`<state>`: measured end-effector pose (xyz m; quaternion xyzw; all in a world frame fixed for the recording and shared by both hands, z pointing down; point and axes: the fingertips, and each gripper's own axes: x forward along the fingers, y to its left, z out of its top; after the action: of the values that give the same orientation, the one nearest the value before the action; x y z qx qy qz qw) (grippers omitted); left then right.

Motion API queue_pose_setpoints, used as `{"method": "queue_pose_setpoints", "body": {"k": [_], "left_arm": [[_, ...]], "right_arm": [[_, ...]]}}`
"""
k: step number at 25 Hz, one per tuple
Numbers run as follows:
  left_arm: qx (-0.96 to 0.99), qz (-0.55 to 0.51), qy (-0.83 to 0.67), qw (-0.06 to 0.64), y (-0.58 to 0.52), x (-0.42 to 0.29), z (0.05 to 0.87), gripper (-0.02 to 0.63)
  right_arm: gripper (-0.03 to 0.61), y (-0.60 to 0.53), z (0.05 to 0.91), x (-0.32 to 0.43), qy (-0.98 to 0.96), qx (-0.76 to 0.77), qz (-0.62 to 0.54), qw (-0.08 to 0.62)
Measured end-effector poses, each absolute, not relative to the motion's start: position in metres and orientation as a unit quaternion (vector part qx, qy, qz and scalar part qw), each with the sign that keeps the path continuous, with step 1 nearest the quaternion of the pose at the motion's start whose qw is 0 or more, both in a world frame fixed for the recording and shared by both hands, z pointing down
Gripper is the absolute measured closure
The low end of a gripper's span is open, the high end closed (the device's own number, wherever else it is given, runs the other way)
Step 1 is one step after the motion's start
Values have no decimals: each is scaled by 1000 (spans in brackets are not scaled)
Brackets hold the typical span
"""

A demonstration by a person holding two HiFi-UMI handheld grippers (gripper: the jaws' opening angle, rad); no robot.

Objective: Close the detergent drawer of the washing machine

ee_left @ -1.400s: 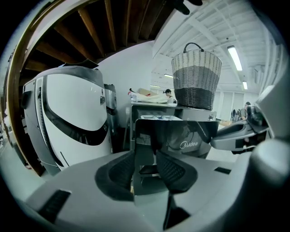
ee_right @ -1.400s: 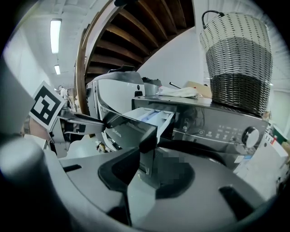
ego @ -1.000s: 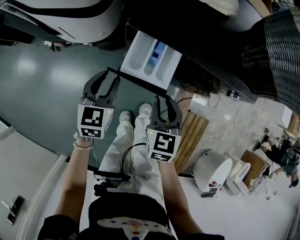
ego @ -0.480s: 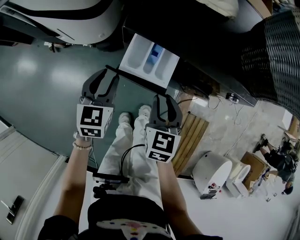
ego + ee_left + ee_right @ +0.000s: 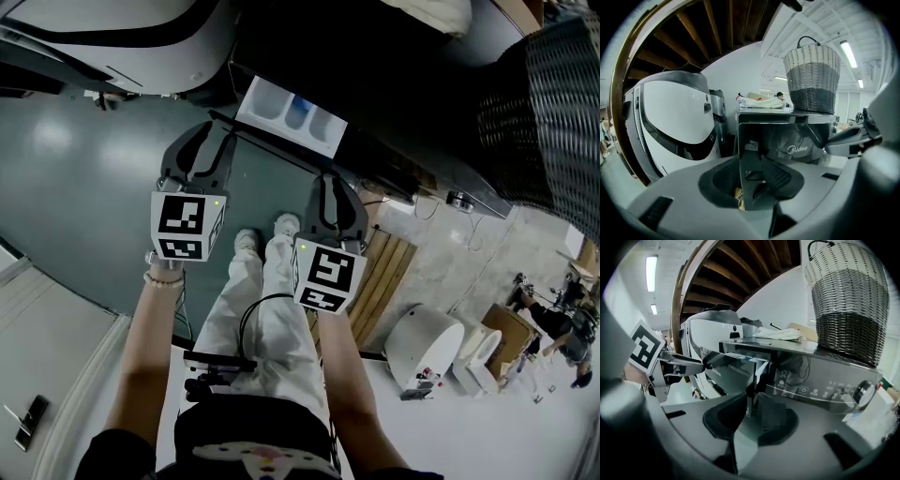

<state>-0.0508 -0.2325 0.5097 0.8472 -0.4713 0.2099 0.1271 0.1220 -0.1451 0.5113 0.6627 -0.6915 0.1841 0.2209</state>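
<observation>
Up on the washing machine (image 5: pixel 820 378), the detergent drawer (image 5: pixel 291 114) is mostly in, so we reckon one short push is left. Our left gripper (image 5: pixel 202 142) gapes around its front panel without pinching, and the right gripper (image 5: pixel 330 185) has just been closing around the panel's edge, not clamped yet.

The washing machine's top (image 5: pixel 797 350) is carrying an upright two-tone wicker basket (image 5: pixel 848 301), beyond the right gripper (image 5: pixel 750 417) and to its right, while a pale cloth (image 5: pixel 780 333) is lying just left of the basket, straight ahead of that gripper.
</observation>
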Motion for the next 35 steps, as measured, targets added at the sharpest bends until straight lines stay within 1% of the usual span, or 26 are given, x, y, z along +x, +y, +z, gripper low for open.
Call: {"method": "queue_pose_setpoints", "body": {"k": [2, 24, 29, 35], "left_arm": [[847, 210, -472, 126, -237, -48, 510, 471], [828, 210, -504, 128, -291, -27, 507, 471], [826, 207, -508, 132, -291, -22, 507, 506], [829, 199, -502, 144, -290, -21, 507, 500]], "right_arm": [[523, -150, 512, 122, -693, 662, 185, 218], [528, -201, 508, 141, -695, 664, 175, 213], [529, -203, 508, 141, -700, 659, 176, 211], [534, -202, 509, 142, -708, 651, 178, 207]]}}
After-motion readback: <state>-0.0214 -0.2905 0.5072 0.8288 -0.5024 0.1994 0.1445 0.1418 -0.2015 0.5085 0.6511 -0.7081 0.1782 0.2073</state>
